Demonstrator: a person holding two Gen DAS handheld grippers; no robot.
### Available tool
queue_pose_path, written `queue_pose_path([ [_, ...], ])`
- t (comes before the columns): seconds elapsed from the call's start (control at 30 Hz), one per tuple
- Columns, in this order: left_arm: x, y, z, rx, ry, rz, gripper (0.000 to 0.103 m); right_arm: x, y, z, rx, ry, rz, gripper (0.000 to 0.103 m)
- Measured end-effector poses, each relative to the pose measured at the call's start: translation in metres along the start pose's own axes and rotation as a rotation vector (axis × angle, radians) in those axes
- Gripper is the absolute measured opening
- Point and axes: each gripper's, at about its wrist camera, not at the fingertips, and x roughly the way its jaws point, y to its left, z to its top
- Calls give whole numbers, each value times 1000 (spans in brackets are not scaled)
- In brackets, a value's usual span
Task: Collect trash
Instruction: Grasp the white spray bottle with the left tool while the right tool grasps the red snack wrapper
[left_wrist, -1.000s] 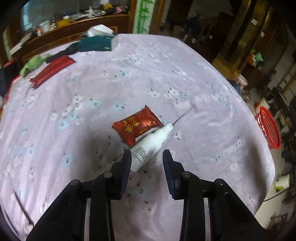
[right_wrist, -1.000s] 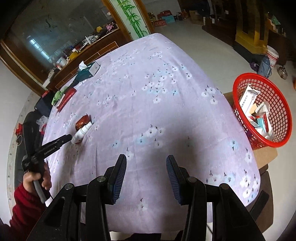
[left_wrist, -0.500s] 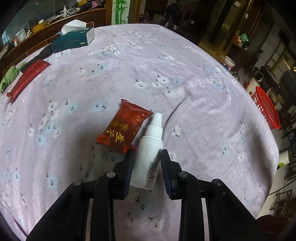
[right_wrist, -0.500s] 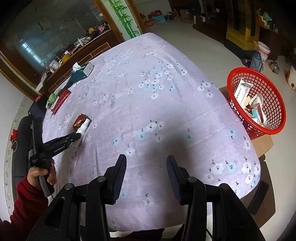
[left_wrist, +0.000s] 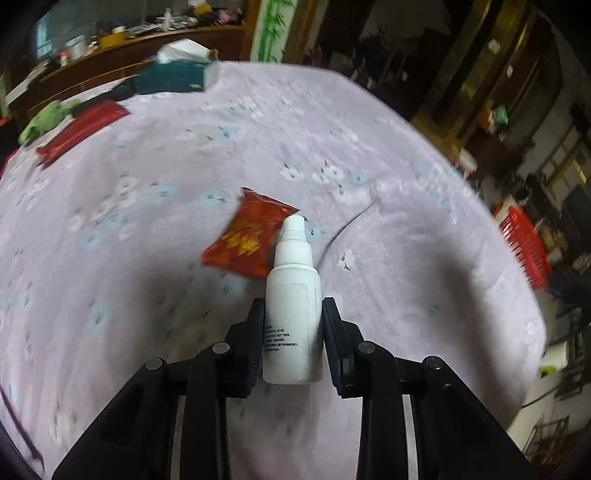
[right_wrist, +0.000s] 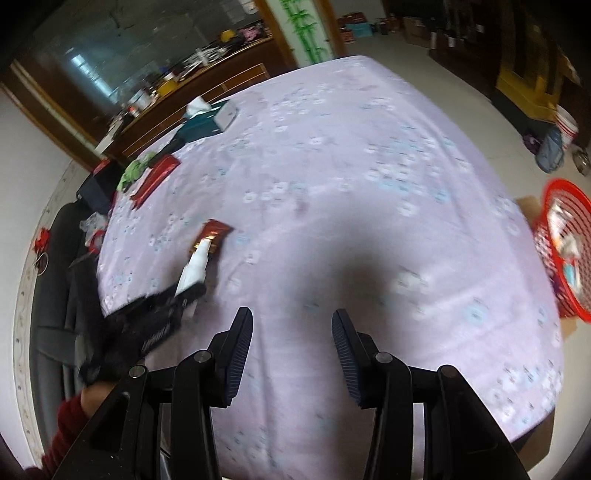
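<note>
— Two grippers in view; how do they stand?

— Left gripper (left_wrist: 293, 325) has its jaws pressed on both sides of the white bottle (left_wrist: 293, 317), grasping its lower body, nozzle pointing away. Right gripper (right_wrist: 291, 332) has its jaws spread wide with only the cloth (right_wrist: 351, 177) between them.

— Where exactly is the bottle?

— Near the middle of the lilac flowered cloth in the left wrist view, its nozzle just beside or over the near right corner of a red packet (left_wrist: 251, 232). Whether the bottle rests on the cloth or is lifted off it, I cannot tell; the picture is blurred.

— And from the right wrist view?

— Bottle (right_wrist: 194, 267) and packet (right_wrist: 214, 232) sit on the left part of the table, the left gripper (right_wrist: 186, 295) clamped on the bottle, a hand in a dark red sleeve (right_wrist: 66, 432) behind it.

— Anything else on the table?

— At the far left, a tissue box (left_wrist: 177, 74), a long red pack (left_wrist: 81, 129) and something green (left_wrist: 46, 118) beside it.

— The basket?

— Red basket (right_wrist: 565, 251) stands off the table's right edge, well apart from the bottle, with some boxes inside.
</note>
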Motion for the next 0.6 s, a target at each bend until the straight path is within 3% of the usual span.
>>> queue_pose_path([
  [0.17, -49, 27, -22, -65, -69, 43, 29, 49, 46, 23, -7, 55, 63, 51],
  [0.33, -75, 58, -36, -134, -89, 88, 29, 102, 84, 42, 24, 97, 84, 51],
  [0.6, -93, 79, -52, -146, -100, 165, 29, 169, 118, 71, 73, 133, 2, 51],
])
